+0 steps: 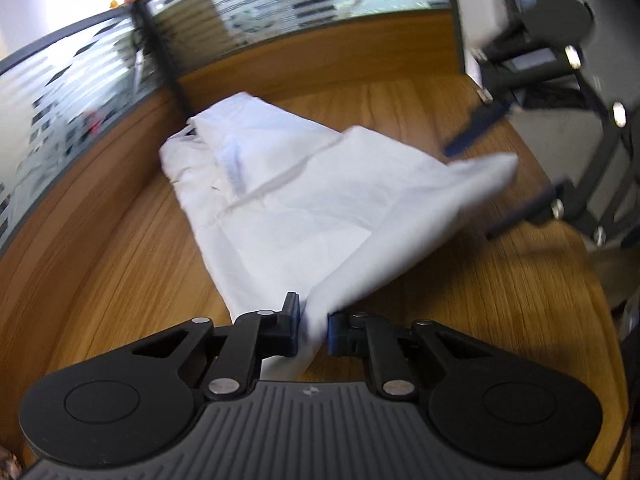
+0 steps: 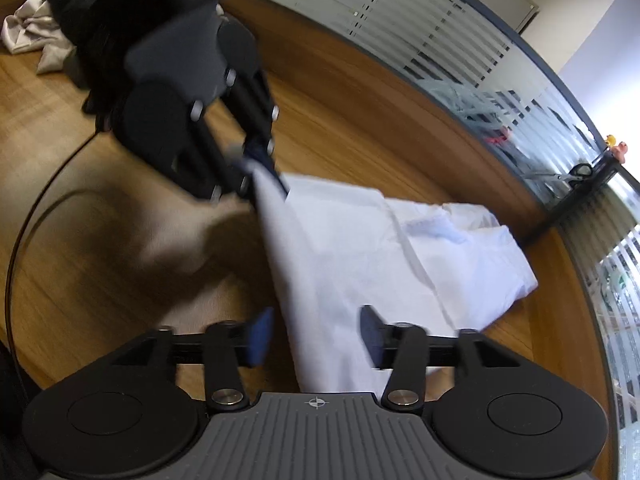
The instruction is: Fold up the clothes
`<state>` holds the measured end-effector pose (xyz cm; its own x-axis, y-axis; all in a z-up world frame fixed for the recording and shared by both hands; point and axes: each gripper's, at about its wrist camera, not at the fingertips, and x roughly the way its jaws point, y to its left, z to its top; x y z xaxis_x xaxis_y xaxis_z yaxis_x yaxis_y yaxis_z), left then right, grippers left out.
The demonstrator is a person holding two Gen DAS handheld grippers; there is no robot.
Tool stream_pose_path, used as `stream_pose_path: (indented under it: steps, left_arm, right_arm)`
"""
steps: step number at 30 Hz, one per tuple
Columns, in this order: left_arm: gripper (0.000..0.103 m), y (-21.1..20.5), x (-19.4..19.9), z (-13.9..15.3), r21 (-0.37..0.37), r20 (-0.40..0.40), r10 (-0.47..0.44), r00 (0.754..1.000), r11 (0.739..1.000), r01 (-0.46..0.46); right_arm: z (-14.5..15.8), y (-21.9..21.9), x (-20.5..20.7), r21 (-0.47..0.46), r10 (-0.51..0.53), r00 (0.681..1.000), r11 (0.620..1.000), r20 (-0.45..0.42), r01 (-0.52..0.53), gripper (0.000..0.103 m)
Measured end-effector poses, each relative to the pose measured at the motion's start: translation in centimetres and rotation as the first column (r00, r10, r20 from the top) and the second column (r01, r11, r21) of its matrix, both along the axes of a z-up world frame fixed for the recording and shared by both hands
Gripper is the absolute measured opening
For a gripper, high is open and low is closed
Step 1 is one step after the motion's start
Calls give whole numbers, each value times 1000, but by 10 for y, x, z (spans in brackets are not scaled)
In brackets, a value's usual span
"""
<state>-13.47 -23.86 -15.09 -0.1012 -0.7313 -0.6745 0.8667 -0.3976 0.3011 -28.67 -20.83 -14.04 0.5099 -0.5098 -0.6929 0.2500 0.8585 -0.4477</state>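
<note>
A white garment point(image 1: 280, 200) lies partly folded on the wooden table point(image 1: 100, 280), its collar end toward the glass partition. My left gripper point(image 1: 314, 320) is shut on the near corner of the garment and lifts it off the table. The right wrist view shows that same left gripper point(image 2: 260, 168) pinching the raised corner of the garment point(image 2: 360, 248). My right gripper point(image 2: 316, 332) is open, its blue-padded fingers wide apart with the other lifted edge of cloth passing between them. In the left wrist view the right gripper point(image 1: 470, 194) straddles that drooping corner.
A frosted striped glass partition point(image 1: 80, 92) with a wooden ledge borders the table's far side. A crumpled pale cloth point(image 2: 28, 28) lies at the table's far left. A black cable point(image 2: 12, 260) curves along the table point(image 2: 80, 280). A black post point(image 1: 160, 52) stands at the partition.
</note>
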Motion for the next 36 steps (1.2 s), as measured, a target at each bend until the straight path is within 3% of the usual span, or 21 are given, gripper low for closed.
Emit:
stream_pose_path:
  steps: [2, 4, 7, 15, 18, 22, 27, 32, 36]
  left_arm:
    - [11, -1, 6, 6, 13, -25, 52, 998, 999, -52]
    - [11, 2, 9, 11, 18, -38, 90, 995, 996, -89]
    - [10, 13, 5, 15, 22, -25, 128, 991, 992, -128]
    - [9, 67, -25, 42, 107, -72, 183, 980, 979, -175]
    - [9, 80, -40, 64, 113, -135, 216, 967, 973, -201]
    - [8, 66, -54, 90, 81, -195, 300, 934, 954, -290]
    - [8, 34, -67, 122, 25, -240, 424, 873, 902, -431]
    - [8, -11, -53, 136, 4, -247, 521, 817, 844, -536]
    - [10, -51, -26, 129, 32, -263, 581, 770, 804, -594]
  right_arm:
    - [-7, 0, -3, 11, 4, 1000, 1000, -30, -3, 51]
    - [-13, 1, -3, -3, 12, 998, 1000, -57, -12, 28]
    - [-14, 6, 0, -41, 28, 998, 999, -57, -30, 15]
    - [18, 1, -16, 18, 91, 996, 996, -23, -90, 11]
    - [39, -12, -31, 80, 156, 987, 985, -29, -153, 11]
    - [69, -45, -50, 189, 194, 981, 963, -3, -190, 11]
    - [100, -102, -52, 243, 210, 976, 945, 56, -217, 11]
    - [108, -162, -32, 311, 198, 973, 924, 116, -225, 11]
    - [103, -198, -14, 393, 181, 977, 895, 111, -211, 11]
